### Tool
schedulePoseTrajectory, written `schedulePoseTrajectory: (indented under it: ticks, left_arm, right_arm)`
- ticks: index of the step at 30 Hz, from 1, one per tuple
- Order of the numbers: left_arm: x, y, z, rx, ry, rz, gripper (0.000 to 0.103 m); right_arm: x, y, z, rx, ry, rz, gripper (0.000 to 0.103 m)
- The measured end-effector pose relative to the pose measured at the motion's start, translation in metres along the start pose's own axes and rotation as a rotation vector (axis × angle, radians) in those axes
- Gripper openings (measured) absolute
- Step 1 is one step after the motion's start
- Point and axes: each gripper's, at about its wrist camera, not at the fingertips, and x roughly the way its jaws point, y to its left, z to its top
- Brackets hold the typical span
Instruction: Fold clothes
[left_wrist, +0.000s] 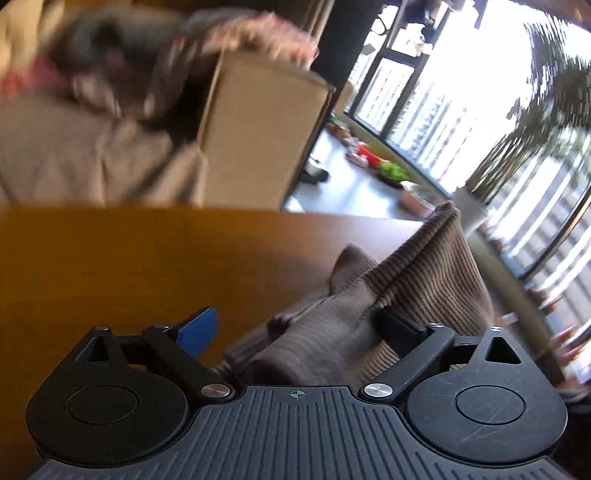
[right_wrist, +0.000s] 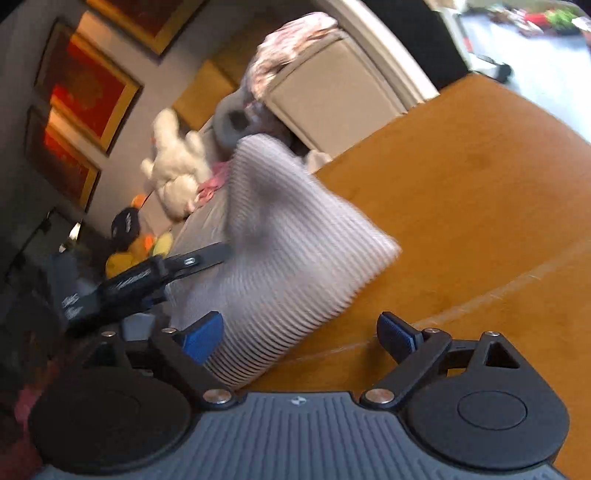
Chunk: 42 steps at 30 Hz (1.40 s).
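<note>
Both tools stand wide open, gripping nothing. The left tool (left_wrist: 299, 328) has ribbed sweater (left_wrist: 424, 280) bunched between its fingers, above the wooden counter (left_wrist: 147, 266); the right tool (right_wrist: 301, 334) has the counter ahead, a sofa (right_wrist: 332, 88) beyond.

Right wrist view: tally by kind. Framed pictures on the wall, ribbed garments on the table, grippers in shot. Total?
framed pictures: 3
ribbed garment: 1
grippers: 2 (right gripper, left gripper)
Total: 6
</note>
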Motion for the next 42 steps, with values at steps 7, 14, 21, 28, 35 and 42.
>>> schedulePoseTrajectory:
  ticks: [7, 14, 21, 28, 35, 42]
  left_arm:
    - [-0.004, -0.004, -0.018, 0.016, 0.045, -0.065, 0.099]
    - [-0.010, -0.069, -0.068, 0.065, 0.085, -0.161, 0.099]
    - [-0.013, -0.151, -0.128, 0.167, 0.153, -0.324, 0.099]
    - [-0.051, -0.145, -0.127, 0.212, 0.055, -0.107, 0.099]
    - [-0.053, -0.099, -0.095, -0.081, -0.054, 0.081, 0.067]
    - [-0.037, -0.102, -0.079, -0.059, -0.032, 0.061, 0.062]
  right_arm:
    - [0.019, -0.004, 0.022, -0.028, 0.037, 0.056, 0.069]
    - [-0.027, -0.009, 0.043, -0.264, -0.014, -0.109, 0.071]
    - [-0.071, -0.003, 0.036, -0.422, -0.132, -0.278, 0.084]
    - [-0.109, 0.033, -0.016, -0.675, -0.286, -0.246, 0.087]
    - [-0.065, 0.075, -0.072, -0.949, -0.219, -0.256, 0.069]
    - [-0.039, 0.076, -0.088, -1.158, -0.237, -0.498, 0.056]
